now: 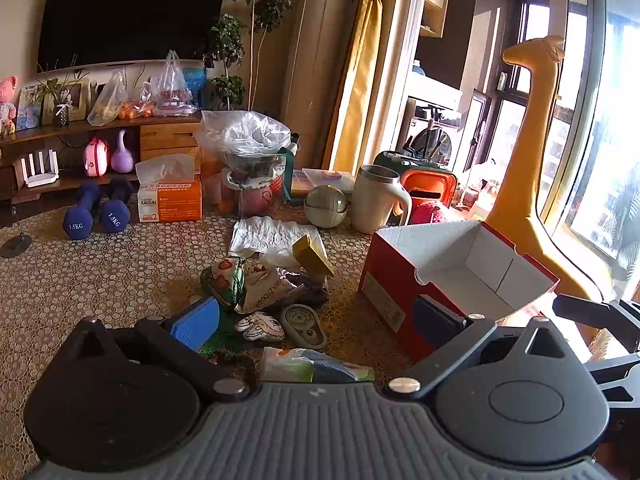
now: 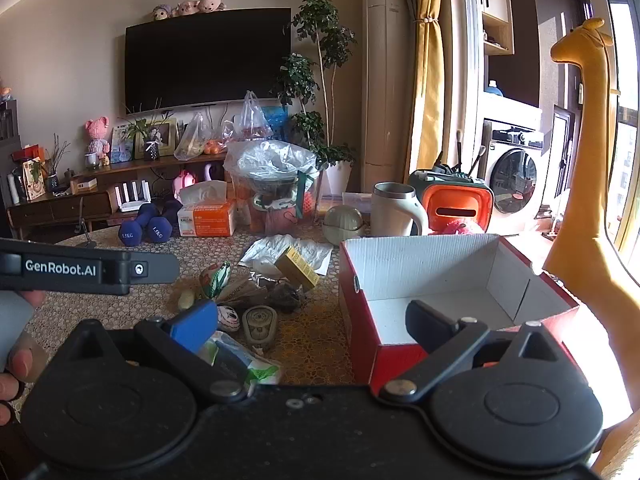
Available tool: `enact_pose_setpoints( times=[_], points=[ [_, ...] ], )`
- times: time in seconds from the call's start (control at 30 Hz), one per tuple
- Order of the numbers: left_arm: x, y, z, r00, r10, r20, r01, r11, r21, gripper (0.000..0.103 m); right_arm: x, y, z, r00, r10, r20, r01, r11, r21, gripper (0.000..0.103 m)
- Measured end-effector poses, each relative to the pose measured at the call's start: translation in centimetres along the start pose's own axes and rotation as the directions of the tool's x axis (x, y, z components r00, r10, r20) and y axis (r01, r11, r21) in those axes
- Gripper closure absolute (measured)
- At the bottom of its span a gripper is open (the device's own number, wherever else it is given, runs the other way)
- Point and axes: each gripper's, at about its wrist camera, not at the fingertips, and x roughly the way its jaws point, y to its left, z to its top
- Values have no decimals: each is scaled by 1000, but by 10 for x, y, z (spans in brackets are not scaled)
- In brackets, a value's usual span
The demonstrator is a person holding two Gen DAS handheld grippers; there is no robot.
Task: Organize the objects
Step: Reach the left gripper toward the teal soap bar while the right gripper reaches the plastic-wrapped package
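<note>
Both hand-held grippers stand spread to their widest with nothing between the pads: left gripper [image 1: 320,320] hovers over the clutter, right gripper [image 2: 312,322] beside it, its right finger over the box. Open red cardboard box with white corrugated interior [image 1: 440,248] sits on the right of the patterned tablecloth [image 1: 100,280] and holds nothing. Loose items lie in a heap just left of the box: a yellow rectangular carton [image 1: 312,254] tilted on a silver foil snack bag [image 1: 272,286], a green-and-orange packet [image 1: 226,276], a white pebble painted with a face [image 1: 260,326] touching a grey oval gadget [image 1: 304,326], and a green-and-white tissue pack [image 1: 316,366] nearest the left gripper. Beyond the heap lie a crumpled white paper sheet [image 1: 272,234], a cream mug with handle [image 1: 378,198], a pale round container [image 1: 325,206], an orange tissue box [image 1: 170,196] and 2 blue dumbbells [image 1: 96,214]. Behind the table stand a black television [image 1: 132,12] and a yellow giraffe figure [image 1: 536,160]. At the right wrist view's left edge, a person's fingers [image 2: 16,364] grip the left gripper's handle.
</note>
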Motion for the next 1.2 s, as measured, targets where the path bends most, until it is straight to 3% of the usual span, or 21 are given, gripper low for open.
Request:
enact_pose_setpoints(
  times=[0.37,0.77,1.03,1.2],
  points=[
    [6,22,-3,1000,-5,-10,5,1000,-8,0,14,18,0,997,82,-17,-82,995,-55,4],
    [34,68,-25,997,22,-68,-21,1000,19,0,55,35,-15,975,181,-128,-199,968,-151,8],
    [75,74,-47,992,36,-124,-27,997,78,1,90,39,-27,953,196,-231,-254,931,-260,20],
    [92,80,-66,983,45,-180,-28,995,95,12,116,33,-33,935,201,-291,-277,928,-250,30]
  ],
)
